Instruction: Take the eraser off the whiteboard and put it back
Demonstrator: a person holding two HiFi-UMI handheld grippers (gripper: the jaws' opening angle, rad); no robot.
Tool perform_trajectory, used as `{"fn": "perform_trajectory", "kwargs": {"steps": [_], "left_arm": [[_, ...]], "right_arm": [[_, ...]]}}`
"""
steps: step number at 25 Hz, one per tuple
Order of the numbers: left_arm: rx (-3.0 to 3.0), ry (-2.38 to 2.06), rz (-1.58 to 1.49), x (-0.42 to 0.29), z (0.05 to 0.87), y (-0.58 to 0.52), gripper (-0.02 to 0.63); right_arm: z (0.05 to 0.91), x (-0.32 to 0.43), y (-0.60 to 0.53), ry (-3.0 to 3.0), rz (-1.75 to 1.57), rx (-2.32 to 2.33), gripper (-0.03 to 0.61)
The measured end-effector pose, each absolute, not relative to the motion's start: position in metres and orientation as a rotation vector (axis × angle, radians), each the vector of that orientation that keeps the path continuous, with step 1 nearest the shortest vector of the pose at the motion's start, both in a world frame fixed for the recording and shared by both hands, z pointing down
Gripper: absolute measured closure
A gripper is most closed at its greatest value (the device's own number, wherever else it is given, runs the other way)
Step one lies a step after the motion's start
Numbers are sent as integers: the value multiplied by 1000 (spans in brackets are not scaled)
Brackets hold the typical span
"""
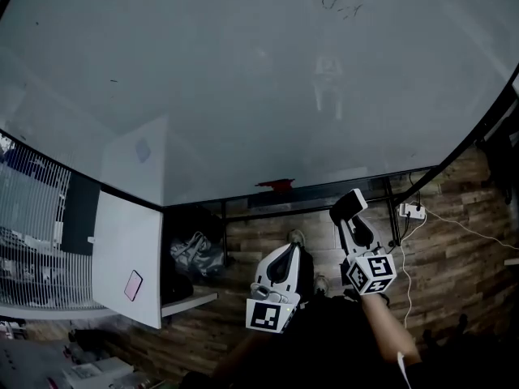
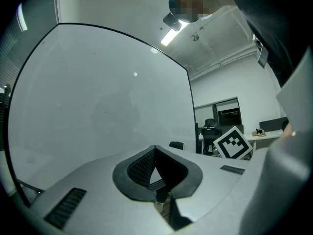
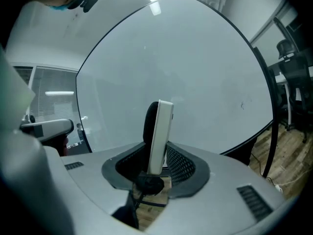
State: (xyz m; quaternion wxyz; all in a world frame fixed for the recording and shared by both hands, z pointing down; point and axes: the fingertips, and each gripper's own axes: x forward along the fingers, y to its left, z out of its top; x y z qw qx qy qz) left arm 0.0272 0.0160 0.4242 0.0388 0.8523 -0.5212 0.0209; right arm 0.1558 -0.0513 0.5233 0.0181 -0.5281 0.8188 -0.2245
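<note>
**While the right gripper (image 1: 353, 220) holds the one eraser (image 1: 349, 204), the left gripper (image 1: 284, 254) is empty**

As far as the count goes, two grippers are in view, each with one marker cube, and there is one eraser and one large whiteboard (image 1: 243, 79). On the board I see one small dark scribble (image 1: 342, 2) near its upper edge. One small red object (image 1: 276, 185) lies on the ledge under the board. One white power strip (image 1: 412, 211) lies on the wooden floor at the right. One smaller white panel (image 1: 122, 250) stands at the left, with one pink note (image 1: 133, 285) on it.

The eraser (image 3: 160, 133) is a flat slab with rounded corners. One face is white and smooth, the other carries a dark layer. It stands on edge between the pads of the right gripper (image 3: 156, 163), which are closed on its lower part. The white face is toward the right pad and the dark layer toward the left pad. More than half of it sticks out above the jaws. It is held in front of the whiteboard (image 3: 195, 72). In the head view it shows just below the lower frame of the board.

The jaws of the left gripper (image 2: 155, 163) meet at the tips, and nothing is between them. It points toward the whiteboard (image 2: 98, 97).
</note>
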Motion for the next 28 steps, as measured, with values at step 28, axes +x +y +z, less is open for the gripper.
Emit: {"fn": "perform_trajectory", "kwargs": {"steps": [28], "left_arm": [[2583,-1609,13,-44,405,39,606]], "right_arm": [[437,86,23,2716,-240,-1671,436]]}}
